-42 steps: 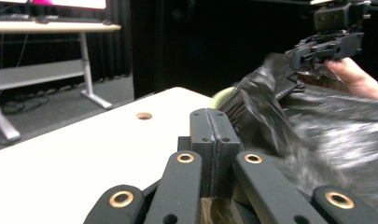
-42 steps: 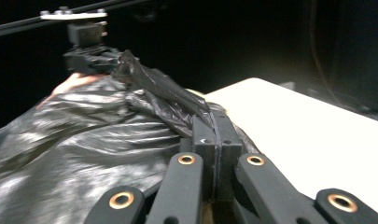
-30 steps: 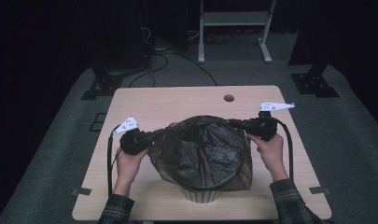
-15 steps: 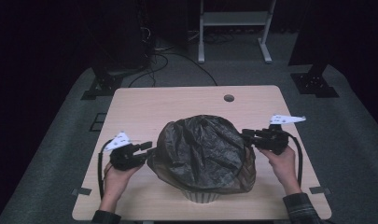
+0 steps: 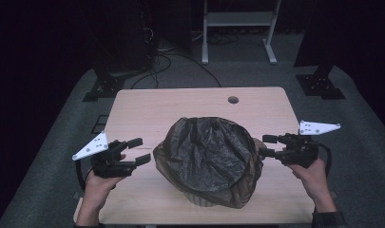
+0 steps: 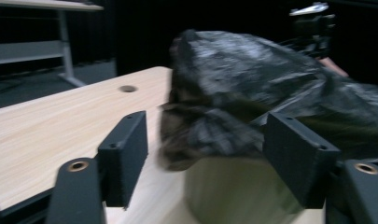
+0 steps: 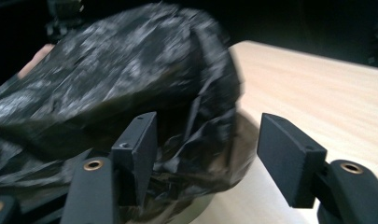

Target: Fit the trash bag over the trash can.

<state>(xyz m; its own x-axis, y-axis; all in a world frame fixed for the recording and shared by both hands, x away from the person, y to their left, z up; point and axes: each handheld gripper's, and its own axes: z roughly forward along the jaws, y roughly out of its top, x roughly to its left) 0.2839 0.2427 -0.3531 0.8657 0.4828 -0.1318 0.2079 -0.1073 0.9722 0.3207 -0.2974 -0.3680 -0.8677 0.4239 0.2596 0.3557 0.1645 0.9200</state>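
Black bin bag (image 5: 210,154) sat draped over a pale round bin (image 5: 199,198) near the centre of the wooden table (image 5: 147,107), slightly toward the 6 o'clock edge; plastic crumpled, hanging down past the bin's rim. High view: left gripper (image 5: 139,150) at 9 o'clock of the bag, jaws spread apart, holding nothing, tips just beside the plastic but clear of it. Left hand (image 5: 99,183) gripped it from below. Right gripper (image 5: 266,146) at 3 o'clock of the bag, jaws apart, empty, tips close against the bag's edge; contact could not be judged. Right hand (image 5: 313,173) behind it. Small round hole (image 5: 233,99) in the tabletop at 12 o'clock of the bag.

Left gripper view: both black jaws wide apart, nothing between them; bag (image 6: 270,88) ahead, bin wall (image 6: 228,191) pale beneath it, image blurred.

Right gripper view: jaws wide apart and empty; bag (image 7: 126,79) ahead at 11 o'clock, blurred, its lower fold overhanging the bin.
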